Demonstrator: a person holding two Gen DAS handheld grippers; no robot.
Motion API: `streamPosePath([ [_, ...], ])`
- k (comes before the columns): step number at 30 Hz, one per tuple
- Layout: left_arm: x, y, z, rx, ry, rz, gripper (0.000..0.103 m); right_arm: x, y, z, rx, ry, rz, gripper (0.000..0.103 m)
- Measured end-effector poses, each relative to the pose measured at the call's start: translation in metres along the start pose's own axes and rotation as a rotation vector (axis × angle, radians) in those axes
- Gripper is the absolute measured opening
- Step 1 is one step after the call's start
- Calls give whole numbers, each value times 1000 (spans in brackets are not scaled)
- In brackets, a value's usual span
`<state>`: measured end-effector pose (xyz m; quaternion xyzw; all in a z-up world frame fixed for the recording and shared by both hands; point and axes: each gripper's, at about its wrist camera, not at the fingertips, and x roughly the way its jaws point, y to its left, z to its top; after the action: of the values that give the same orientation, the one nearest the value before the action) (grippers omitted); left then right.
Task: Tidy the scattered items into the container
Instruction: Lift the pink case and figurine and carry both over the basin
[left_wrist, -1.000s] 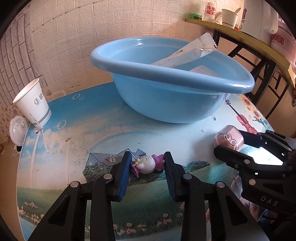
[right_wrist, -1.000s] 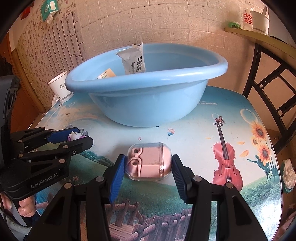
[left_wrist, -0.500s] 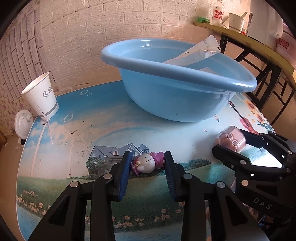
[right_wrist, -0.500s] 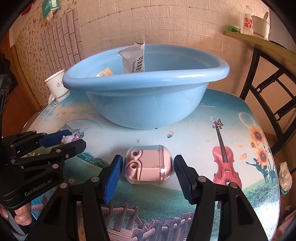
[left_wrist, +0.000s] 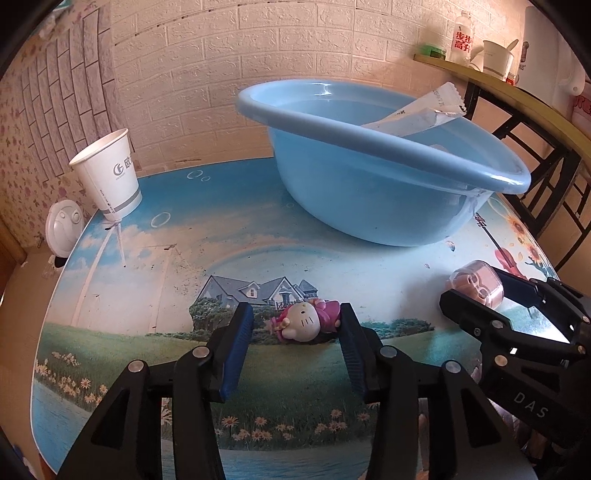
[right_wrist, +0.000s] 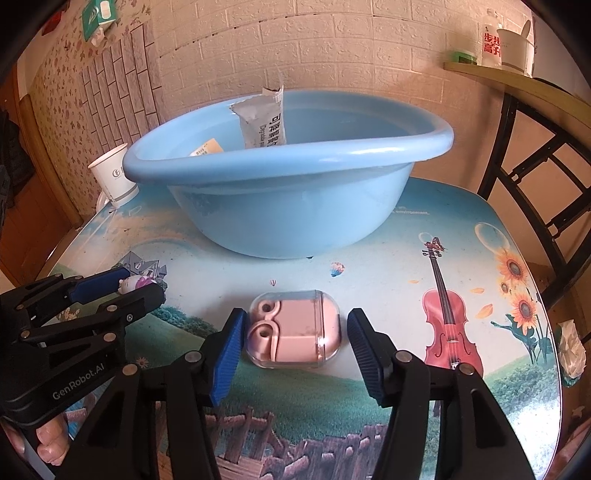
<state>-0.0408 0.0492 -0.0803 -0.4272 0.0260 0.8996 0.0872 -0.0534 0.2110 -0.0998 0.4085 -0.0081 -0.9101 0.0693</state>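
A cat figurine (left_wrist: 303, 320) is seen lying on the printed table (left_wrist: 155, 258) between the blue pads of the left gripper (left_wrist: 295, 341), whose jaws have just been opening; a gap shows on the left side, while the right pad sits at or very near the toy's pink body. In the right wrist view, a pink earbud case (right_wrist: 294, 334) is framed by the right gripper (right_wrist: 293, 349), its jaws spread with clear space on both sides. The left view catches that case only partly, behind the other tool's black finger; the right view shows the toy only as a sliver between the left tool's fingers, with fingertips (right_wrist: 50, 441) of the holder visible below. Farther back, the blue basin (right_wrist: 295, 206) is shown holding a grey sachet (right_wrist: 263, 123); an orange-labelled packet (right_wrist: 207, 147) inside is revealed only from the right. A paper cup (left_wrist: 109, 171) stands at the table's far left corner, and a shelf (left_wrist: 517, 96) with a mug is seen by the brick wall.
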Motion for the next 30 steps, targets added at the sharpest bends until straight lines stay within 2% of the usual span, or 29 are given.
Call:
streamPosePath([
  [3, -4, -1, -4, -13, 1, 9, 46, -2, 0, 0, 2, -2, 3, 59],
  [7, -5, 1, -2, -41, 5, 26, 54, -3, -2, 0, 3, -2, 4, 59],
  [12, -8, 0, -4, -79, 1, 44, 55, -3, -1, 1, 0, -3, 3, 59],
  [17, 5, 2, 6, -77, -3, 70, 51, -2, -1, 1, 2, -4, 7, 59],
  [20, 8, 6, 8, -80, -9, 73, 43, -2, -1, 1, 4, -7, 8, 54],
  [21, 8, 7, 8, -81, -12, 71, 35, -2, -1, 1, 3, -8, 9, 51],
  [22, 8, 7, 9, -81, -13, 68, 33, -2, -1, 1, 3, -8, 10, 51],
  [30, 9, 10, 11, -75, -19, 52, 33, -5, -3, 0, 10, -5, 10, 51],
])
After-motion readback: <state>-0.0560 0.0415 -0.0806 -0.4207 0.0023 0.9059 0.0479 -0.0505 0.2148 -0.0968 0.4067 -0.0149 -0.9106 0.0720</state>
